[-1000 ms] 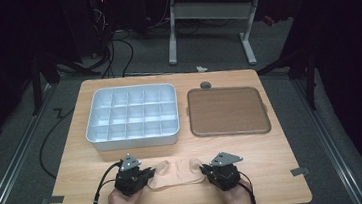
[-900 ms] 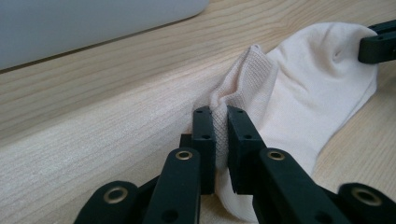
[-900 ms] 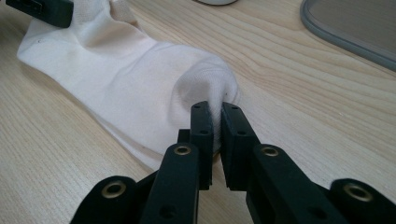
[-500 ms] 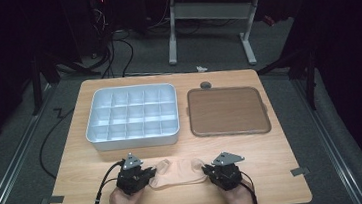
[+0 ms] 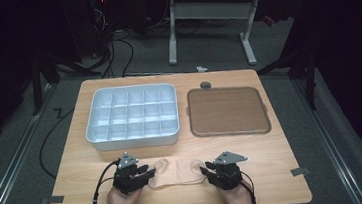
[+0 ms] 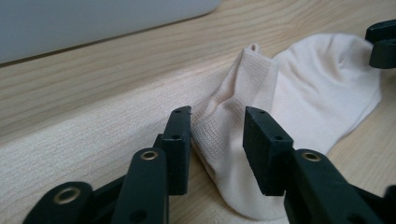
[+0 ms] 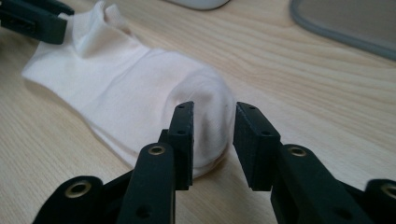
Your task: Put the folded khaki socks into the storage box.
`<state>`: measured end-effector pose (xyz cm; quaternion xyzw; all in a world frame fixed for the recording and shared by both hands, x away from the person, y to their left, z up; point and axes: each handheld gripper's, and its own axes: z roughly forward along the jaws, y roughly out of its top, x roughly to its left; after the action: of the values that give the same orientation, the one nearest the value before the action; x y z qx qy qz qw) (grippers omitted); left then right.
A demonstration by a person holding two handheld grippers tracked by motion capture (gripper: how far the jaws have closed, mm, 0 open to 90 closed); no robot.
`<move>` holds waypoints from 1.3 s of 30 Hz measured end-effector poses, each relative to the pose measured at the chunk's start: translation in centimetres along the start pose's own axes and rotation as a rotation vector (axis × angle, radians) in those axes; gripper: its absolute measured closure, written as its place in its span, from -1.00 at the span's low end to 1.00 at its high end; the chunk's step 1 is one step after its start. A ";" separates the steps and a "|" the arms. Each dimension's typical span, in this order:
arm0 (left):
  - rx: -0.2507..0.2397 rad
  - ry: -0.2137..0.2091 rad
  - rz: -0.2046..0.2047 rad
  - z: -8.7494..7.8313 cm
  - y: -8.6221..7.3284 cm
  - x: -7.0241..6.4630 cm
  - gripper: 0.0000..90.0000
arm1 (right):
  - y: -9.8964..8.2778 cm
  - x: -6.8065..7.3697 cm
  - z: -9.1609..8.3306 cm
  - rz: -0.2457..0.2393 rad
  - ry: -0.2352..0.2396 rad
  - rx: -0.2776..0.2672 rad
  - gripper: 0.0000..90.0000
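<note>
A pale cream sock (image 5: pixel 178 171) lies flat on the wooden table near its front edge. My left gripper (image 5: pixel 148 174) stands at its ribbed cuff end and my right gripper (image 5: pixel 207 171) at its toe end. In the left gripper view the jaws (image 6: pixel 218 140) have just been opening and stand apart around the cuff of the sock (image 6: pixel 308 93), no longer pinching it. In the right gripper view the jaws (image 7: pixel 214 135) have likewise just been opening, with the rounded toe of the sock (image 7: pixel 130 93) loose between them.
A white tray (image 5: pixel 135 138) divided into several compartments sits behind the left gripper. A brown flat tray (image 5: pixel 227 110) sits to its right, with a small grey round piece (image 5: pixel 205 85) behind it. The table's front edge is just below both hands.
Both grippers' jaws have spread apart at the sock's two ends, letting go of it. The hands and the sock have stayed where they were.
</note>
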<state>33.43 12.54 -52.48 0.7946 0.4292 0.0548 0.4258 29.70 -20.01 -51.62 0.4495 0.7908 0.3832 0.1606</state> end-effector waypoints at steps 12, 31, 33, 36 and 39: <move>-0.007 -0.032 0.005 -0.2 1.7 0.0 0.15 | 1.4 2.5 -0.9 -0.046 0.054 -0.030 0.90; 0.064 -0.050 0.012 3.6 3.9 -0.4 0.12 | 1.9 5.8 4.0 -0.096 0.132 0.043 0.95; 0.072 -0.034 0.016 4.0 4.0 -0.5 0.15 | 1.7 5.8 4.1 -0.098 0.125 0.057 0.96; 0.081 0.020 0.017 4.5 4.0 -0.3 0.21 | 1.4 5.7 4.3 -0.108 0.124 0.059 0.97; 0.084 0.084 0.035 4.6 4.1 -0.2 0.29 | 1.4 5.8 4.3 -0.112 0.121 0.061 0.98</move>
<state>37.98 8.40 -52.32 0.8163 0.4345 0.0774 0.3726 29.94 -12.80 -52.85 0.3852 0.8342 0.3759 0.1202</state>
